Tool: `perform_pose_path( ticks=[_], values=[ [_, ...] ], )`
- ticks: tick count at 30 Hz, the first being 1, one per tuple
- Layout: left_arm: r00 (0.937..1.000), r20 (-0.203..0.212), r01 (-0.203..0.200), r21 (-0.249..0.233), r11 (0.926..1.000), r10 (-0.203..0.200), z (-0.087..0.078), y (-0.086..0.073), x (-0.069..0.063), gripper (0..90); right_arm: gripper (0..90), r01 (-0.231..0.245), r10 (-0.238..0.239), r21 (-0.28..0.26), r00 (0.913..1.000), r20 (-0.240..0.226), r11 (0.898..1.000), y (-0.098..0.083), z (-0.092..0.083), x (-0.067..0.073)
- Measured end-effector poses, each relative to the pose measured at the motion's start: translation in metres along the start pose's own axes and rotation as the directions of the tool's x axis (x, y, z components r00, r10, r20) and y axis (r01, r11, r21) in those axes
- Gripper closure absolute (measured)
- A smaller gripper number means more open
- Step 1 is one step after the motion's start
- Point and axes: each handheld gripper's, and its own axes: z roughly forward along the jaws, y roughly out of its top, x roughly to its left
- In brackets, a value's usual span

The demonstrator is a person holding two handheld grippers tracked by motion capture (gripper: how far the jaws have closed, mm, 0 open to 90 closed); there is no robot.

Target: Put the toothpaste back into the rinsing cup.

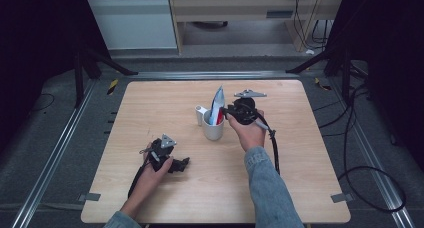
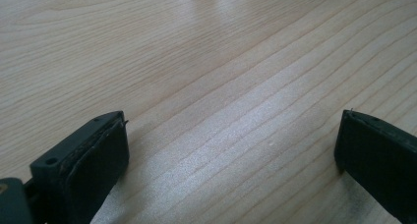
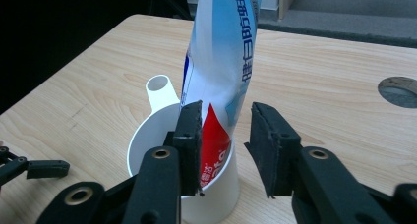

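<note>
One wooden tabletop (image 1: pixel 165 113) carries a white cup (image 1: pixel 213 128), where the toothpaste tube (image 3: pixel 221 52) stands nose-down. My right claw (image 3: pixel 223 145) brackets it, one pad touching, the other clear. I'd back straight off without tipping it. Left claw (image 2: pixel 231 155) gapes empty.

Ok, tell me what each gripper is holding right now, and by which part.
Nothing is held. The right gripper has its jaws apart around the toothpaste tube standing in the white cup. The left gripper is open over bare table.
</note>
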Motion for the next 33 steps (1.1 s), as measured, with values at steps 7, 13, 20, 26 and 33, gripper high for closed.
perform_pose_path(
  ticks=[7,13,20,26,33],
  values=[
    [1.0000,0.000,0.001,-0.002,1.0000,-0.001,0.000,0.000,-0.001,0.0,53.1,0.042,-0.043,0.028,0.9979,0.048,0.999,0.000,-0.005,0.004],
    [1.0000,0.002,-0.003,0.000,1.0000,0.003,0.001,0.001,-0.001,0.0,39.1,0.083,-0.089,0.075,0.9922,0.086,0.994,-0.001,-0.011,0.009],
    [1.0000,0.000,-0.002,0.002,1.0000,0.002,0.001,0.001,-0.002,0.0,25.5,0.132,-0.141,0.087,0.9828,0.119,0.988,-0.001,-0.021,0.008],
    [1.0000,0.000,0.002,-0.002,1.0000,-0.002,0.002,0.002,-0.004,0.0,18.6,0.150,-0.160,0.080,0.9758,0.149,0.986,-0.001,-0.032,-0.001],
    [1.0000,0.001,0.000,0.000,1.0000,0.000,0.002,0.002,-0.004,0.0,13.3,0.166,-0.174,0.069,0.9756,0.134,0.984,-0.001,-0.049,-0.006]
  ],
)
